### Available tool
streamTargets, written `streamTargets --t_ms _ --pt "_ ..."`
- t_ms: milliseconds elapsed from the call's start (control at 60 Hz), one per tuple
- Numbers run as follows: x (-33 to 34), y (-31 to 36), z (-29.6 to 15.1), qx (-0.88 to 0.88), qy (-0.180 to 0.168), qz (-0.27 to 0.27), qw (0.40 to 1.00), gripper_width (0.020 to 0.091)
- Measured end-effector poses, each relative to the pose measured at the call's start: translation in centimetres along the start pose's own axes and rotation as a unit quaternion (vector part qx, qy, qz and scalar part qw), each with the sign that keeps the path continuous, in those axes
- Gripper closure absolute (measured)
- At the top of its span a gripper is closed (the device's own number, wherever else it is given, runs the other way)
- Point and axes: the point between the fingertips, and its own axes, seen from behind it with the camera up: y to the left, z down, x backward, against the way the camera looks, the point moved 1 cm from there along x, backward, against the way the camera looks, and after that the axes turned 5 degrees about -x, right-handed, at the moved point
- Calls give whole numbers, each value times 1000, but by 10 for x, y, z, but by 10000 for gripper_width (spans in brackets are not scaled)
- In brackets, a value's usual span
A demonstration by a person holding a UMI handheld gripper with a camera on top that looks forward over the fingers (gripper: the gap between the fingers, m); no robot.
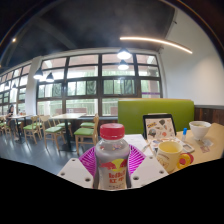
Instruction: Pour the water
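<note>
Two fingers [82, 168] of the gripper [112, 172] reach level and forward, closed on a clear plastic bottle [112, 160] so both pink pads press its sides. The bottle stands upright between them, red-capped, with a pink-lettered label; its base is cut off from sight. Beyond it, toward the table's [210, 152] far right edge, sit a yellow cup [170, 152], a white bowl [199, 129] and a framed menu card [159, 126], print unreadable.
</note>
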Motion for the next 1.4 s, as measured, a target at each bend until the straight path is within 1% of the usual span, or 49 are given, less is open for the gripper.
streamTargets --t_ms 50,100,150,200,267,300,317,367,383,400,417,433,483,550,633,700,767,850,950,1017,1067,1117,1150,1200,1217,1233,1283,1317,1333,1400 --pt "-2 -1 1 -19 7 -1 1000 745" --pt "-5 0 -2 -69 21 -14 997 745" --pt "2 8 -16 -136 30 -23 990 746" --pt "-7 -7 -30 -201 19 -36 979 746" --pt "-3 -14 -61 -309 -1 -49 950 745" --pt "-5 -19 -71 -372 -8 -52 927 744" --pt "-15 -35 -70 -404 -12 -62 912 744" --pt "-18 -53 -79 -505 -15 -69 860 747" --pt "-20 -59 -80 -537 -16 -72 840 747" --pt "-21 -65 -82 -569 -17 -74 819 767" --pt "-10 -55 -90 -601 -18 -68 796 747" --pt "-27 -70 -86 -628 -21 -76 774 745" --pt "-34 -87 -87 -707 -23 -84 702 746" --pt "-39 -98 -88 -779 -21 -91 620 733" --pt "-39 -113 -80 -831 -30 -79 550 733" --pt "-46 -126 -71 -858 -38 -68 508 732" --pt "-43 -135 -64 -873 -44 -56 483 733" --pt "-49 -142 -57 -884 -47 -50 463 732" --pt "-49 -144 -49 -889 -37 -43 455 732" --pt "-48 -140 -47 -881 -27 -45 470 732" --pt "-47 -131 -54 -860 -17 -57 506 733" --pt "-42 -123 -69 -818 -11 -76 570 732" --pt "-37 -121 -85 -772 -18 -89 629 731" --pt "-20 -125 -115 -677 -53 -111 726 731" --pt "-17 -130 -128 -642 -69 -113 755 705" --pt "-19 -134 -142 -610 -84 -108 780 732" --pt "-4 -152 -173 -498 -127 -103 852 733" --pt "12 -169 -189 -426 -154 -91 887 734" --pt "1 -179 -195 -400 -157 -72 900 733" --pt "5 -208 -215 -274 -174 -27 945 733"
